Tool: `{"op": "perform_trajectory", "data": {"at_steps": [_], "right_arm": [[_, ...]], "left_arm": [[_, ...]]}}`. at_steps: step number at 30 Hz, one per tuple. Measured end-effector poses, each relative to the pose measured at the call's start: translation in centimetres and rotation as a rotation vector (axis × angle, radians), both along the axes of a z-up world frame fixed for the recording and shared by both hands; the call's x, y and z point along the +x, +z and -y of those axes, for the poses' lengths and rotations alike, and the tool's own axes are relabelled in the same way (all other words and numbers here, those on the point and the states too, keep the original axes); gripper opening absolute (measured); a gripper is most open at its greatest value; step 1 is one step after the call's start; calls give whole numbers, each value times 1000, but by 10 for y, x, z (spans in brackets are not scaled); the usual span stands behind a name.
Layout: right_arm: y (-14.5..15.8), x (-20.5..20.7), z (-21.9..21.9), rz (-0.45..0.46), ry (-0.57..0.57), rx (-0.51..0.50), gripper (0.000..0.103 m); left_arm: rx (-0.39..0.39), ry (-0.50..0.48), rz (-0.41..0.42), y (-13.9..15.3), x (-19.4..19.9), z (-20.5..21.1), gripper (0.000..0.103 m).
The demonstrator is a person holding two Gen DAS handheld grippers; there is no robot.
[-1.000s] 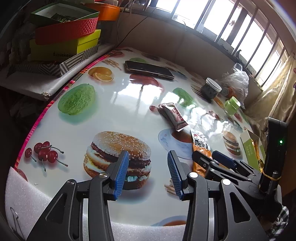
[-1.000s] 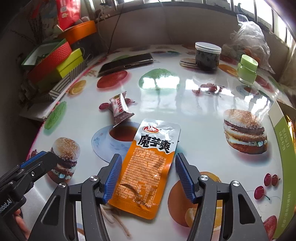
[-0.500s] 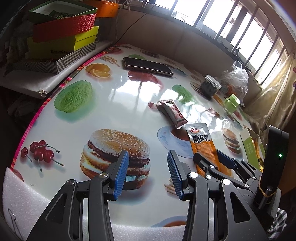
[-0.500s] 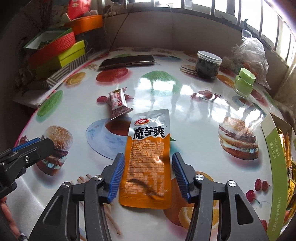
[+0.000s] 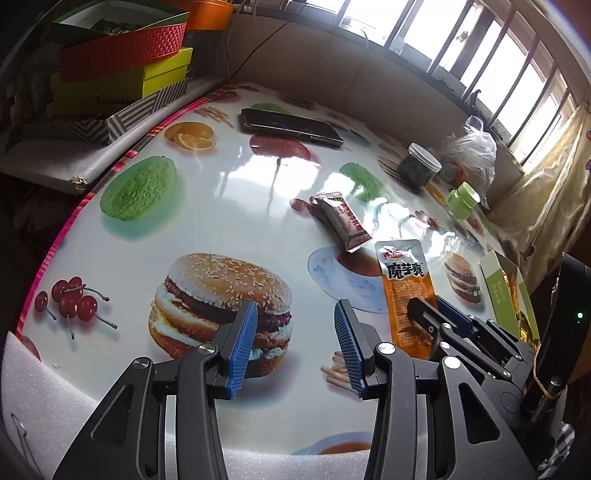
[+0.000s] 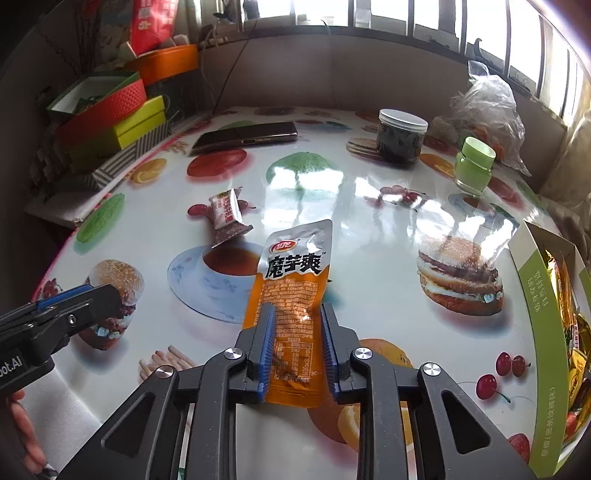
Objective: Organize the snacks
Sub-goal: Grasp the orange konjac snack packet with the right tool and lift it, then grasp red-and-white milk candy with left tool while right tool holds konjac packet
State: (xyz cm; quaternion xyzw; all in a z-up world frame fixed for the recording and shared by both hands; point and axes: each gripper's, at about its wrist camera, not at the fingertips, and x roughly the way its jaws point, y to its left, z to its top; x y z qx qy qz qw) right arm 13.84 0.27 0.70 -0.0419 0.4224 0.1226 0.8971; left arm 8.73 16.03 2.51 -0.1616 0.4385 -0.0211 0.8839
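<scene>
We note right tongs [image 6: 297, 345] now closed on orange packet [image 6: 291, 291], wide apart a second ago; packet secured above worktop [image 6: 369, 206]. Left tongs [image 5: 291, 350] gape, empty. Green box [image 6: 543, 332] likely destination.

Barred windows [image 5: 436, 33] bright; beige curtain [image 5: 546, 192] right.

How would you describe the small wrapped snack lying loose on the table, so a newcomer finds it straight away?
Start at the printed teacup in the middle of the table. Just beyond its rim lies the small snack, with crimped, twisted ends. Unlike the long orange packet beside it, it is short, red and white, and no gripper touches it.
</scene>
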Motion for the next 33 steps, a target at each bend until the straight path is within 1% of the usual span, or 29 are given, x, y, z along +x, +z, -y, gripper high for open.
{"op": "perform_trajectory", "data": {"at_steps": [2, 4, 7, 10, 19, 23, 26, 30, 33], "right_arm": [[1, -1, 0, 3, 2, 4, 19], [4, -3, 1, 18, 5, 13, 15], [8, -5, 5, 30, 8, 50, 10], [14, -6, 7, 48, 9, 74, 8], [23, -6, 22, 64, -19, 117, 5], [26, -7, 29, 73, -33, 131, 4], [29, -7, 33, 86, -33, 124, 4], [32, -8, 35, 96, -31, 121, 4], [34, -8, 36, 99, -31, 123, 4]], "left_arm": [[-1, -4, -1, 0, 1, 2, 45], [0, -4, -2, -1, 1, 2, 45], [-1, -3, -5, -1, 2, 2, 45], [0, -2, -8, -2, 4, 3, 45], [-13, -31, -15, -1, 21, 11, 45], [-22, -51, -19, 1, 38, 18, 45], [-22, -61, -18, 3, 51, 23, 45], [-24, -66, -12, 7, 71, 29, 45], [-15, -61, -26, 4, 85, 33, 45]]}}
